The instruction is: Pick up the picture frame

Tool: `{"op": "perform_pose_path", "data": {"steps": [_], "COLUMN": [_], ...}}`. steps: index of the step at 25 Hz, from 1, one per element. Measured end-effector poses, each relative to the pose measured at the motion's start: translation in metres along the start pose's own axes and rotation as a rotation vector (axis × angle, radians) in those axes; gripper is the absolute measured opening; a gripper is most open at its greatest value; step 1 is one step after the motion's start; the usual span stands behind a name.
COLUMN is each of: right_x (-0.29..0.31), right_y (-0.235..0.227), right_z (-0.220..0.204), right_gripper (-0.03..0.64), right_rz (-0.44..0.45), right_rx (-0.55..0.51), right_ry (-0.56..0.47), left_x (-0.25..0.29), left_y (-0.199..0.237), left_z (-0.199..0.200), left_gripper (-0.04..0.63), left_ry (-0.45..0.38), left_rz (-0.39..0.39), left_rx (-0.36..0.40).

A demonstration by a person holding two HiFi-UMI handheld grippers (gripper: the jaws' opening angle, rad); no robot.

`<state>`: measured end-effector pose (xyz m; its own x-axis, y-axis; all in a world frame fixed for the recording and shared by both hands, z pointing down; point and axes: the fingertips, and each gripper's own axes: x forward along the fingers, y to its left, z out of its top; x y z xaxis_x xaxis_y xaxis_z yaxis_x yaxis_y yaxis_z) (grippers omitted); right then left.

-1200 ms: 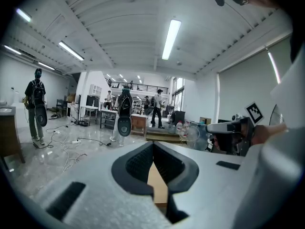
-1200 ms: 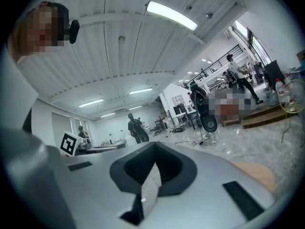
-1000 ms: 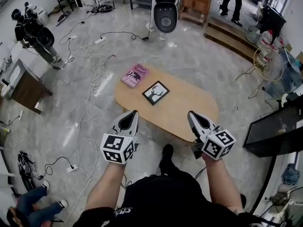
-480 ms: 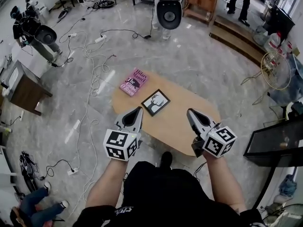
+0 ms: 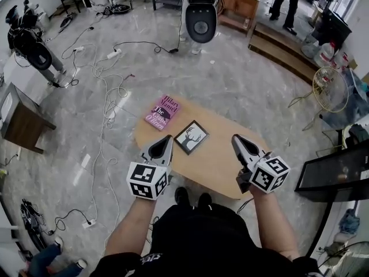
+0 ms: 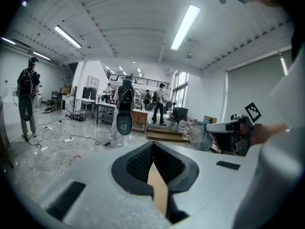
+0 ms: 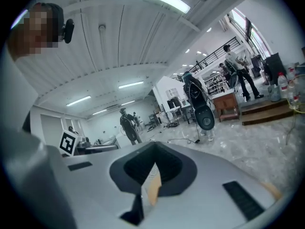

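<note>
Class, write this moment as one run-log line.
left claw: shut, empty | right claw: shut, empty | picture frame: flat on table, not held | book: beside frame

Polished grey marbled floor (image 5: 230, 79) strewn with white and black cables (image 5: 106, 68); oval wooden tabletop (image 5: 222, 160) at centre; dark wooden desk (image 5: 23, 120) at left; light wooden cabinet (image 5: 237, 4) and low step (image 5: 282, 51) beyond; ribbed white ceiling (image 6: 119, 27) with tube lights (image 6: 185, 26).
</note>
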<state>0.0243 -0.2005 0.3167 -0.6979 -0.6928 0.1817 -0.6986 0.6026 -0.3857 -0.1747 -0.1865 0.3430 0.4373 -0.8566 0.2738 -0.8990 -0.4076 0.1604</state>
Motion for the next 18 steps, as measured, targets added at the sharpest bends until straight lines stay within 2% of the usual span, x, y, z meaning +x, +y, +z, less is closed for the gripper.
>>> {"op": "perform_pose_path", "data": {"steps": [10,18], "right_x": [0.032,0.077], "right_y": [-0.011,-0.064], "right_z": [-0.023,-0.050], "right_gripper": [0.005,0.005], "right_rz": [-0.073,-0.060], "right_rx": [0.036,0.053], "right_ry": [0.034,0.098], "left_x": [0.038,0.100], "left_y": [0.031,0.041], "left_z": [-0.009,-0.056], "left_gripper": [0.003,0.003], "left_ry": [0.040,0.160], "left_rz": [-0.081,-0.096], "left_rx": [-0.007,-0.033]}}
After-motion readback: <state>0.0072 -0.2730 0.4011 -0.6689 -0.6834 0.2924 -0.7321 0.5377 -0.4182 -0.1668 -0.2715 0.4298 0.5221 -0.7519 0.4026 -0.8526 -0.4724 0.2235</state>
